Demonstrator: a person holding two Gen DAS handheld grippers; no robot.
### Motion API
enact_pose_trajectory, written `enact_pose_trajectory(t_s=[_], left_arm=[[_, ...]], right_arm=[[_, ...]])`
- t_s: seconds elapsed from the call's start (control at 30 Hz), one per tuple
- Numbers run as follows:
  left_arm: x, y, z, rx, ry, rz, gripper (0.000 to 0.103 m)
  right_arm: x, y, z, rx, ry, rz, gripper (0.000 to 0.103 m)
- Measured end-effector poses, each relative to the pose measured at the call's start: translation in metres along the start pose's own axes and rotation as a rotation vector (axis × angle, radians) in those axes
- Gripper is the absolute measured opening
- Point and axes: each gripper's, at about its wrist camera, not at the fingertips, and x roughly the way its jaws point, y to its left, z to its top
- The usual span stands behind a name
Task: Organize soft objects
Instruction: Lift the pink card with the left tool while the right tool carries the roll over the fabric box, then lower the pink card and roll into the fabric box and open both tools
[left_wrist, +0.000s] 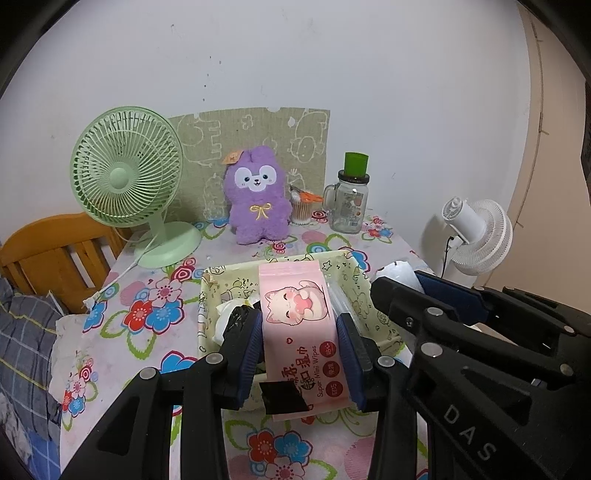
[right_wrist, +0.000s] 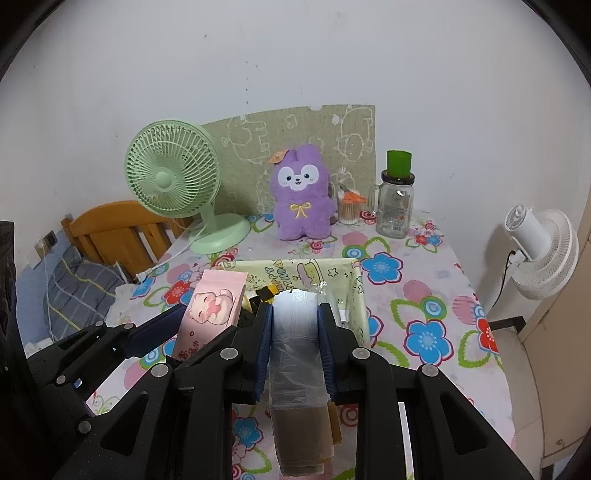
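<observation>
With your left tool (left_wrist: 301, 354) pinching the wipes (left_wrist: 299, 325) and your right tool (right_wrist: 295, 354) pinching the roll (right_wrist: 295, 332) over the basket (right_wrist: 360, 295) at frame centre, releasing early drops either outside its rim.

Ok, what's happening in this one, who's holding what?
A person works two handheld grippers over a flowered table. The left gripper is clamped on a pink pack of wet wipes; the right gripper is clamped on a roll of clear plastic bags. Both are held just above the yellow fabric basket, not yet released. The purple plush sits untouched at the back.
</observation>
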Motion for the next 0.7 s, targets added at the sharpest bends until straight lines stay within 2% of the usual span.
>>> enact_pose_trajectory(t_s=[0.7], left_arm=[[0.064, 0.012, 0.011, -0.017, 0.085, -0.003, 0.041]], right_arm=[[0.064, -0.014, 0.01, 0.046, 0.077, -0.006, 0.028]])
